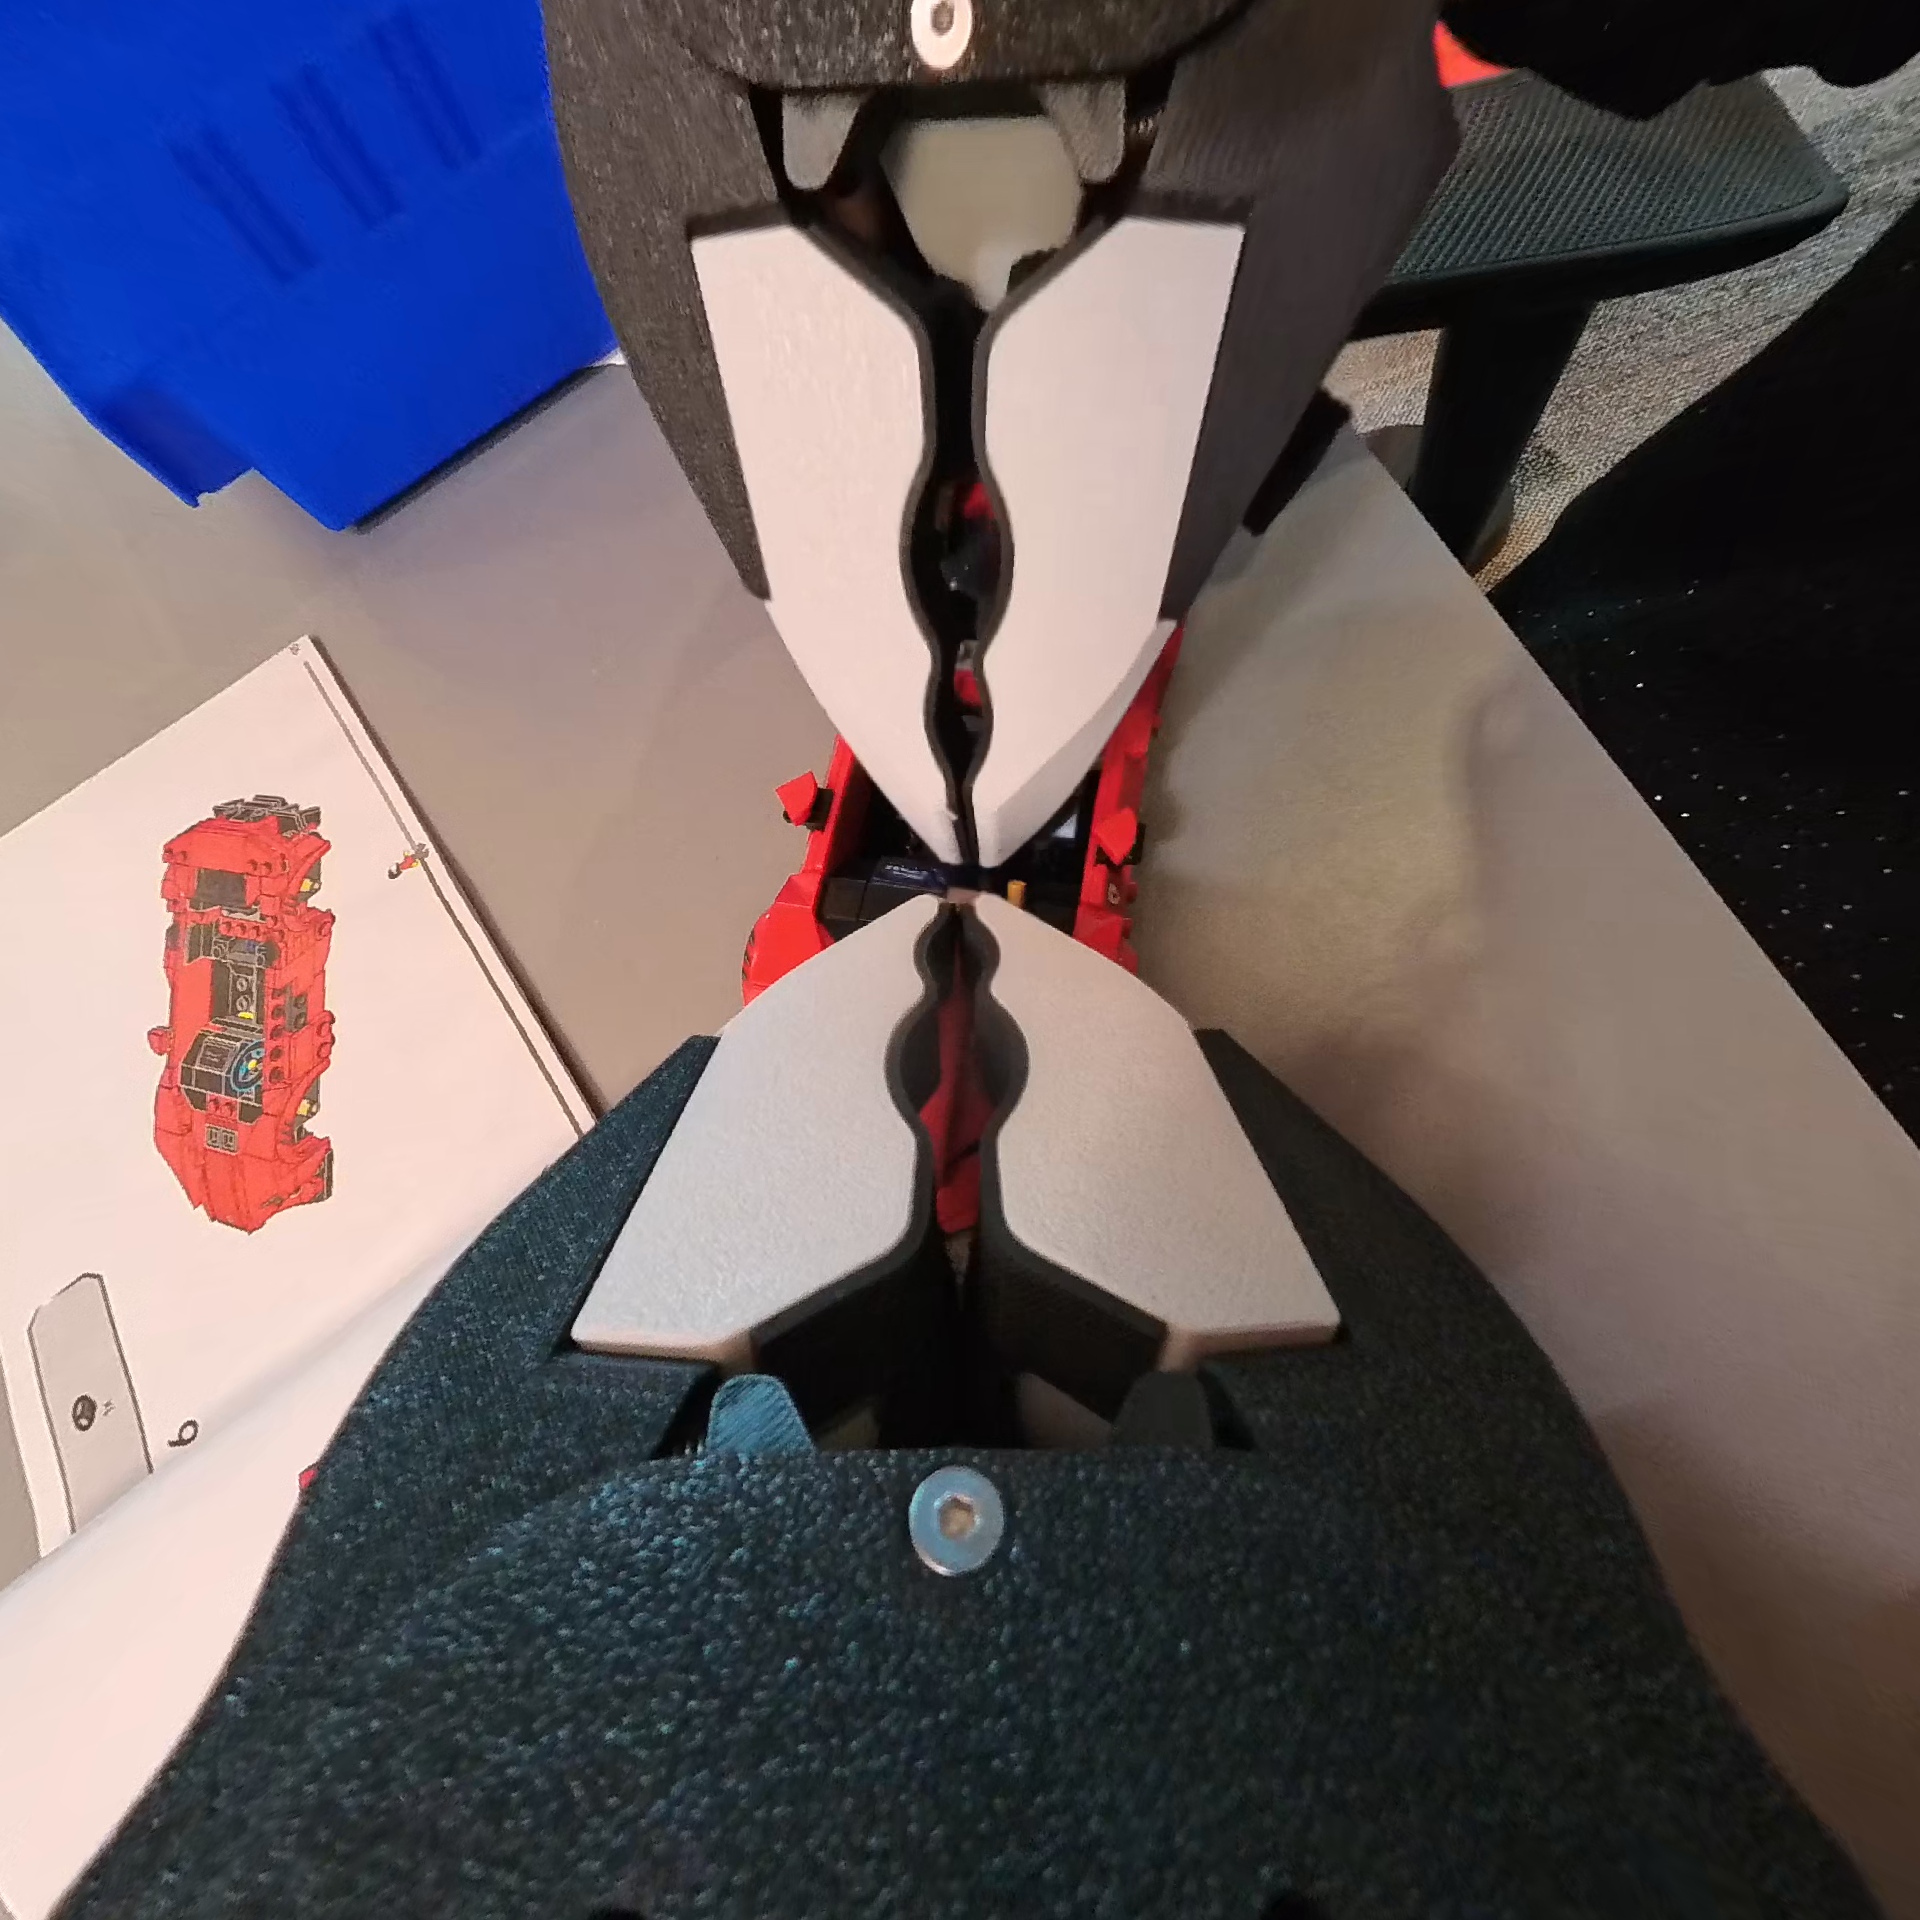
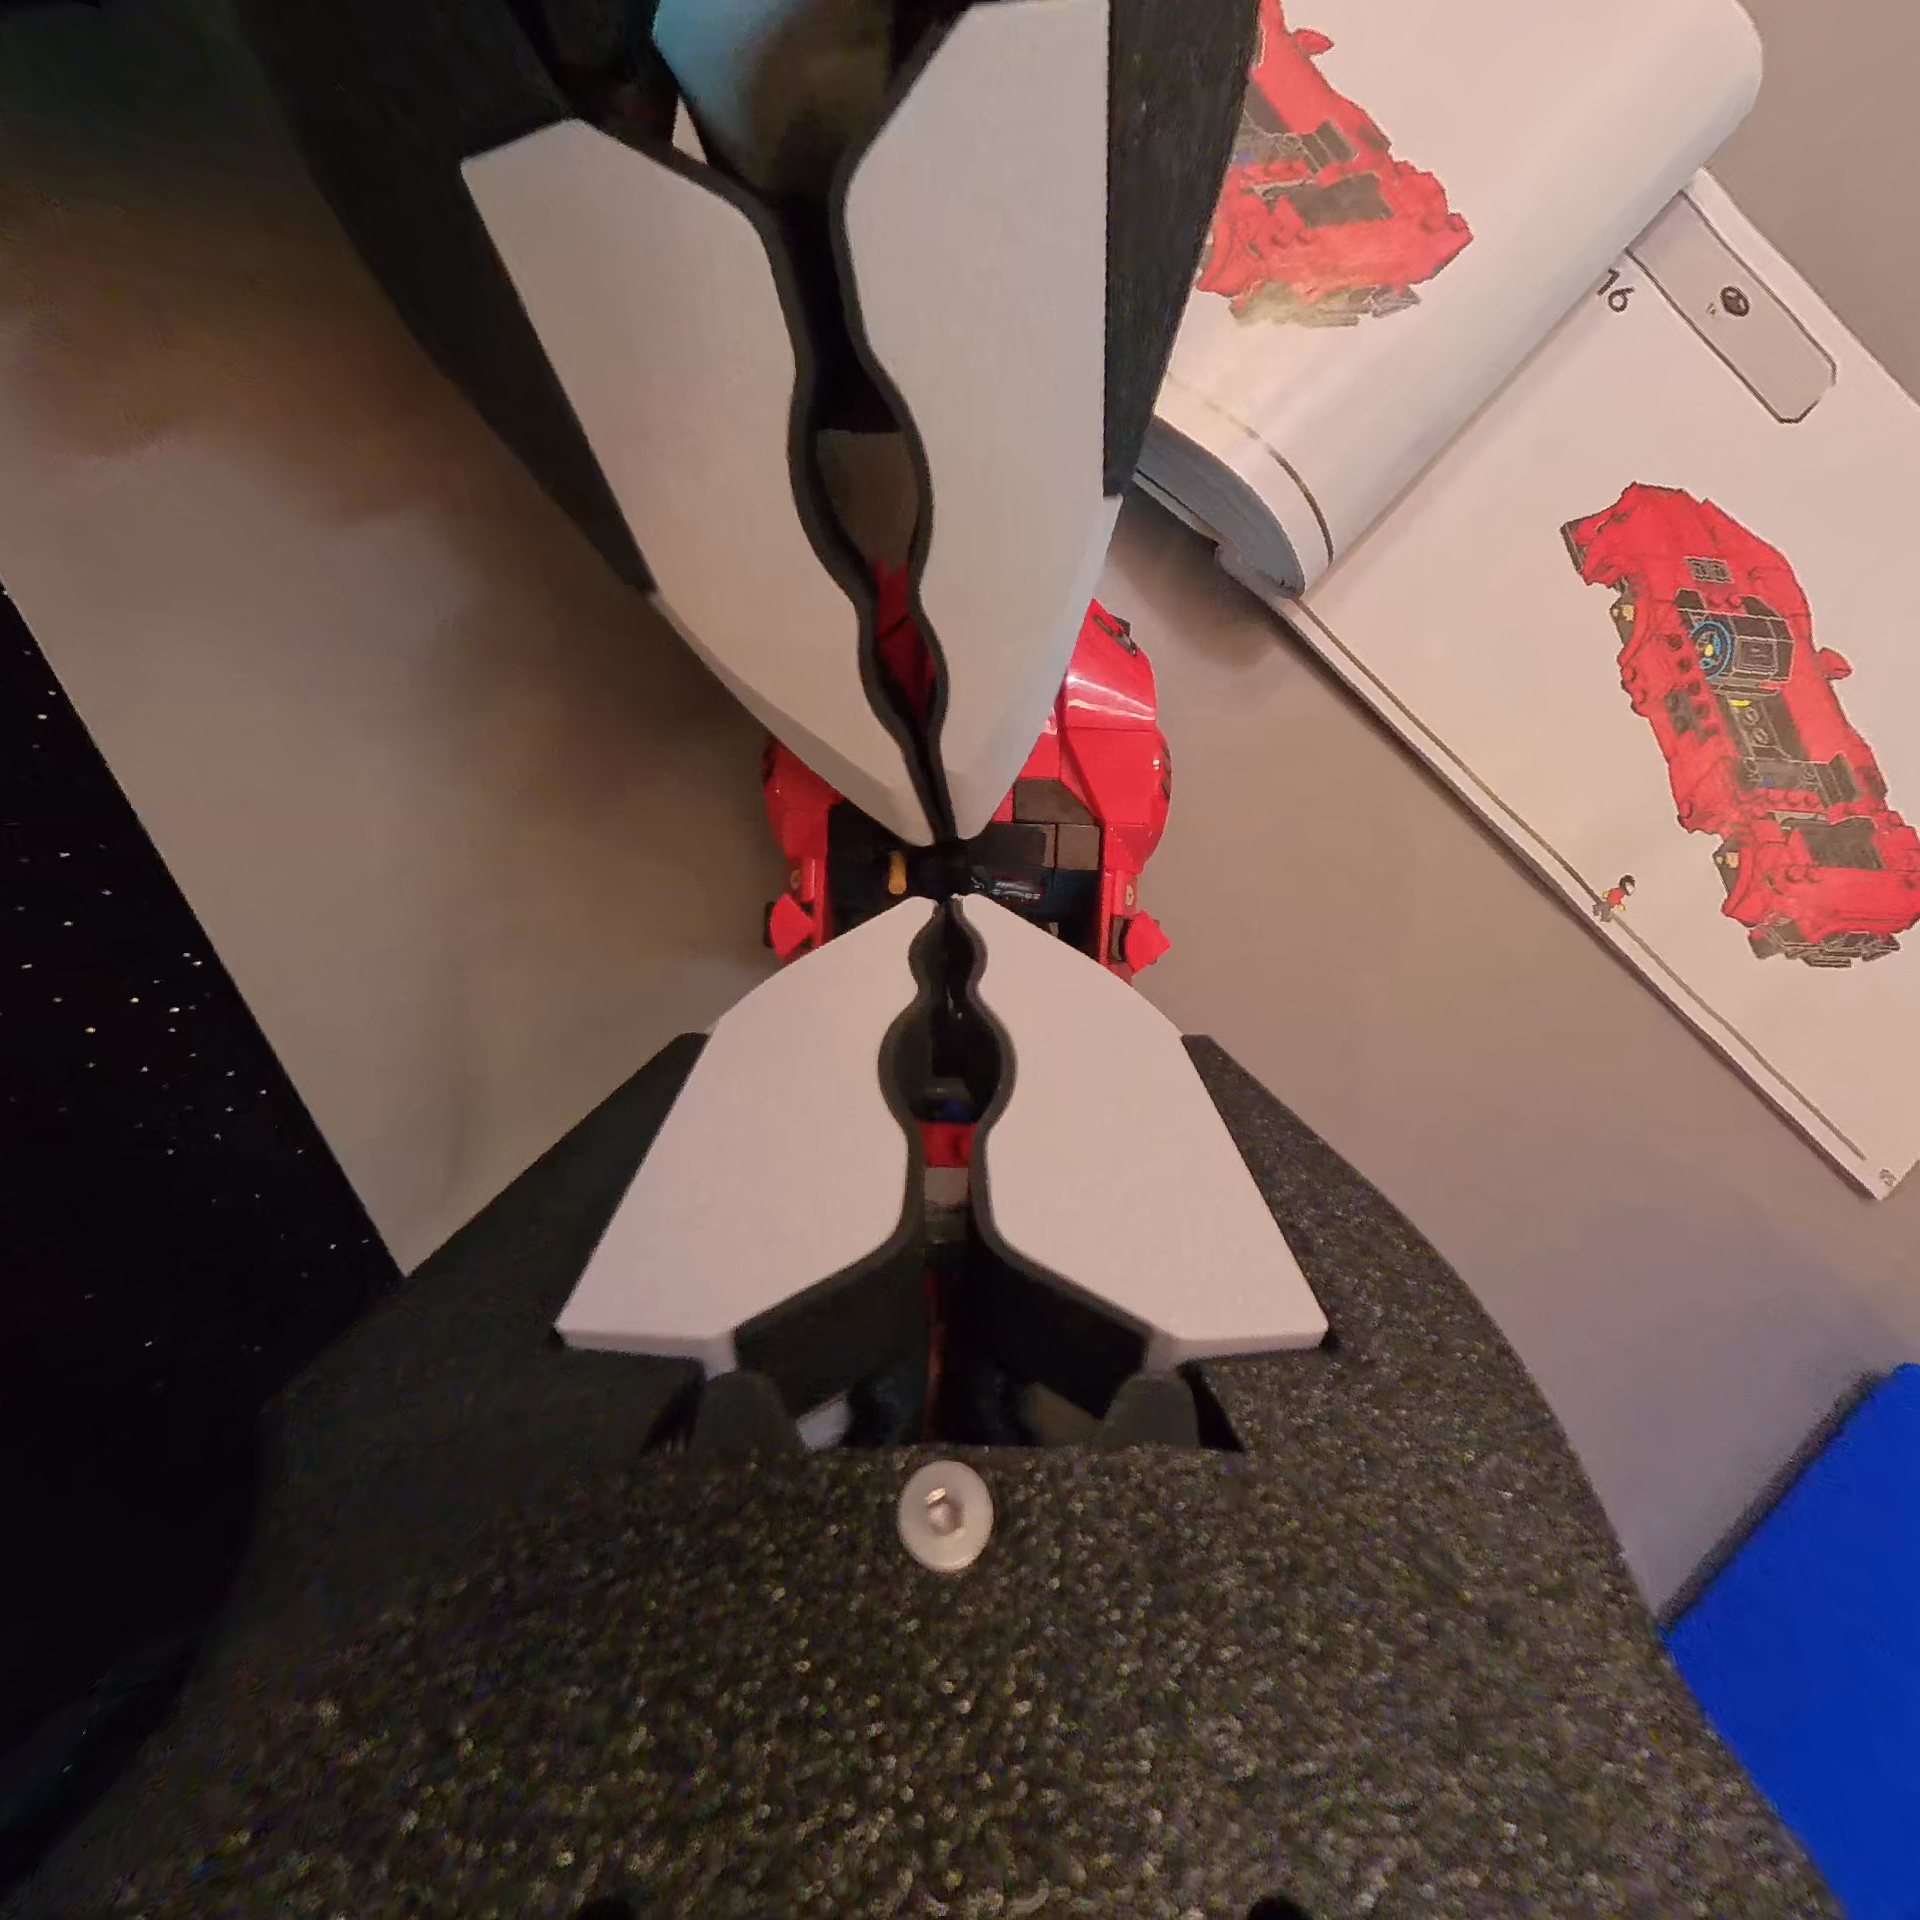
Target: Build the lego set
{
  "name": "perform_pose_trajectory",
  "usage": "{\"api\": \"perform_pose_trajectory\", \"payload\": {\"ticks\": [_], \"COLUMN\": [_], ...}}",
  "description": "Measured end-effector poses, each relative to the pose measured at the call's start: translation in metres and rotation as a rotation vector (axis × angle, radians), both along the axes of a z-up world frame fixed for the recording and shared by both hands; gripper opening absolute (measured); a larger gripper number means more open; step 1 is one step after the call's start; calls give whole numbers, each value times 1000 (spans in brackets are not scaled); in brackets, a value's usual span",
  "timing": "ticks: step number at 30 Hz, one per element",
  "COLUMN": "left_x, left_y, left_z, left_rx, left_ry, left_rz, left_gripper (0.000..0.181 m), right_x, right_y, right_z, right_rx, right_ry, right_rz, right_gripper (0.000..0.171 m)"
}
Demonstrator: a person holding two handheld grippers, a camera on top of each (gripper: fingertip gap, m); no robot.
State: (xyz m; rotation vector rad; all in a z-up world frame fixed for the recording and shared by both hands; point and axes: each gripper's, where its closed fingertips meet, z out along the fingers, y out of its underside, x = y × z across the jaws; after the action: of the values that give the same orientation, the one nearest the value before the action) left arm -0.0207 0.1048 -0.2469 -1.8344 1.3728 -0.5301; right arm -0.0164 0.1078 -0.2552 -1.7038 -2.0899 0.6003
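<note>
A partly built red lego car (image 1: 1127,790) with a black interior lies on the grey table, mostly hidden under both grippers; it also shows in the right wrist view (image 2: 1107,727). My left gripper (image 1: 951,912) and my right gripper (image 2: 945,906) are both shut and meet tip to tip just above the car's cockpit. The right gripper (image 1: 966,847) comes in from the top of the left wrist view, and the left gripper (image 2: 940,836) from the top of the right wrist view. A small dark piece (image 1: 961,876) sits pinched where the tips meet, also seen in the right wrist view (image 2: 943,869).
An open instruction booklet (image 1: 312,987) with pictures of the red car lies beside the car, its pages curled in the right wrist view (image 2: 1558,644). A blue bin (image 1: 281,260) stands behind it. The table edge (image 1: 1558,675) drops to dark carpet, with a black chair (image 1: 1558,208) beyond. The grippers are tip to tip, or close to it.
</note>
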Motion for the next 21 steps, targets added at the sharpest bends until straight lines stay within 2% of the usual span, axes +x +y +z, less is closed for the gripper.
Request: {"api": "perform_pose_trajectory", "payload": {"ticks": [6,10,21], "left_x": [-25,-33,-26], "left_y": [-4,-1,-3], "left_z": [16,12,2], "left_rx": [-10,-18,-46], "left_ry": [-2,-2,7], "left_rz": [26,64,45], "left_gripper": [7,7,6], "right_x": [-1,-2,-4], "right_y": [0,0,0], "right_z": [-1,-1,1], "right_rx": [-10,-12,-4], "right_ry": [11,13,26], "right_rz": [-9,-7,-5], "right_gripper": [0,0,0]}}
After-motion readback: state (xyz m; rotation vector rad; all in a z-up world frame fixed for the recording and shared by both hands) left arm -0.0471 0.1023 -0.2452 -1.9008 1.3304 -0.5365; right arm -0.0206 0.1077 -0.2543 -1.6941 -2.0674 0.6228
